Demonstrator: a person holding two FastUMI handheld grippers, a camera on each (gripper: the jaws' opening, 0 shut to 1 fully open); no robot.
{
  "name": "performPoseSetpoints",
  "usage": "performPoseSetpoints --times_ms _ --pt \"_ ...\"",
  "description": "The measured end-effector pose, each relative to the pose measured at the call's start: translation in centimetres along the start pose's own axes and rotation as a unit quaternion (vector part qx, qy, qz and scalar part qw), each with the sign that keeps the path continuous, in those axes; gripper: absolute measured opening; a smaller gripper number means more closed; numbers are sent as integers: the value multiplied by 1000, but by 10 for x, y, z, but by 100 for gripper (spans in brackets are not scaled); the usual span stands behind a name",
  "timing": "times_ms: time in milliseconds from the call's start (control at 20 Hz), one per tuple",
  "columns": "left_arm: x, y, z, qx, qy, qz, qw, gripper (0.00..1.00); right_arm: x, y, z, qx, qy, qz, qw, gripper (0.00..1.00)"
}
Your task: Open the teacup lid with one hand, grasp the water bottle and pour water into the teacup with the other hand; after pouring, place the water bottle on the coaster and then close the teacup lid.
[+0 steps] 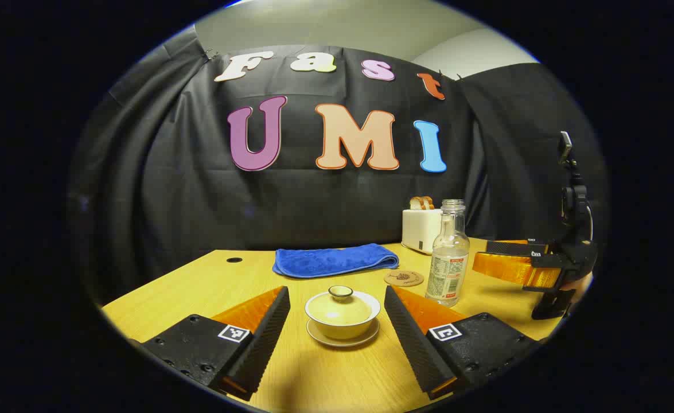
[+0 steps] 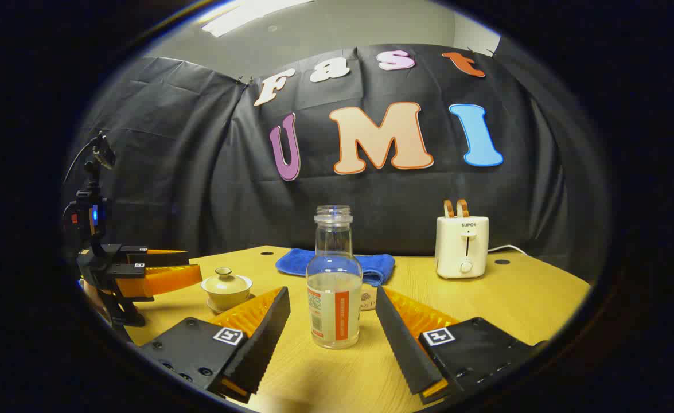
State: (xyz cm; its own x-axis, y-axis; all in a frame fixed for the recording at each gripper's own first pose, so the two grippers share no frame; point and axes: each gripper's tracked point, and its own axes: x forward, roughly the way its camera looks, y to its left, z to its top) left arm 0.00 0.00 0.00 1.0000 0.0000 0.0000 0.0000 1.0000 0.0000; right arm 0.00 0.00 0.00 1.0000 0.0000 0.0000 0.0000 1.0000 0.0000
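Note:
A pale teacup [image 1: 343, 319] with its lid [image 1: 341, 293] on stands on a saucer on the wooden table [image 1: 314, 378]. My left gripper [image 1: 337, 295] is open, its fingers on either side of the cup and apart from it. An uncapped clear water bottle [image 2: 334, 284], partly full, stands upright between the open fingers of my right gripper [image 2: 332, 296], untouched. In the left gripper view the bottle [image 1: 447, 255] stands right of the cup, with the round cork coaster [image 1: 404, 278] just behind and left of it. The right gripper [image 1: 480, 255] comes in from the right. The teacup [image 2: 226, 289] and left gripper [image 2: 196, 264] lie at the left.
A folded blue cloth [image 1: 335, 260] lies at the back middle of the table. A white toaster [image 2: 462, 246] with bread slices stands at the back right, its cord trailing right. Two cable holes [image 1: 234, 260] sit in the tabletop near the back edge.

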Motion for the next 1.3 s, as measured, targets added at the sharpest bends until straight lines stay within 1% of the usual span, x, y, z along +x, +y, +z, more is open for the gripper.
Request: performPoseSetpoints --times_ms 50,100,150,200,250,300,350,400,450,500,550,600,650,800,850,900,950,1100,1150,1200,1300 --pt "1 -1 -1 0 2 0 1000 97 0 1 0 0 -1 1 1000 92" --pt "2 -2 -2 1 3 -1 1000 100 0 0 1 0 0 1 1000 100" --pt "1 -2 -1 2 2 -2 1000 97 -1 1 1 1 0 1 1000 96" --pt "0 -1 -1 3 2 1 1000 97 0 0 0 0 1 -1 1000 92" --pt "0 1 -2 2 2 4 1000 97 1 -2 -1 1 2 -6 1000 92" --pt "0 3 -1 -2 1 7 1000 97 1 -5 0 1 2 -12 1000 96" --pt "1 5 -1 -4 1 13 1000 100 1 -6 0 1 1 -13 1000 96" --pt "0 5 -2 -3 2 14 1000 97 1 -6 0 1 1 -11 1000 96" --pt "0 4 -2 -3 1 14 1000 100 1 -3 0 1 1 -6 1000 96" --pt "0 2 -1 -4 1 11 1000 96 1 -3 -1 0 2 -6 1000 92" --pt "1 1 -3 -3 2 7 1000 97 1 -4 0 1 2 -5 1000 92" --pt "1 1 -1 -3 0 6 1000 97 1 -4 0 1 2 -5 1000 100" --pt "1 3 -1 -3 0 9 1000 97 2 -5 0 0 2 -8 1000 96" --pt "3 12 -1 -4 0 31 1000 97 4 -20 1 -1 -2 -46 999 96" --pt "3 12 -3 -4 3 33 999 100 5 -21 1 -1 -2 -49 999 96" --pt "4 8 -3 -3 3 28 1000 99 4 -19 1 -1 -3 -46 999 93" --pt "4 7 -2 -3 1 24 1000 97 5 -18 1 -1 -2 -45 999 92" --pt "8 8 -2 -4 1 25 1000 97 5 -19 0 -1 -2 -45 999 92" --pt "8 6 -2 -3 2 22 1000 100 5 -19 1 -2 -3 -44 999 95" --pt "8 5 -2 -3 1 19 1000 97 6 -18 1 -1 -2 -44 999 92" --pt "12 6 -1 -3 2 18 1000 97 5 -18 2 -1 -2 -43 999 99"
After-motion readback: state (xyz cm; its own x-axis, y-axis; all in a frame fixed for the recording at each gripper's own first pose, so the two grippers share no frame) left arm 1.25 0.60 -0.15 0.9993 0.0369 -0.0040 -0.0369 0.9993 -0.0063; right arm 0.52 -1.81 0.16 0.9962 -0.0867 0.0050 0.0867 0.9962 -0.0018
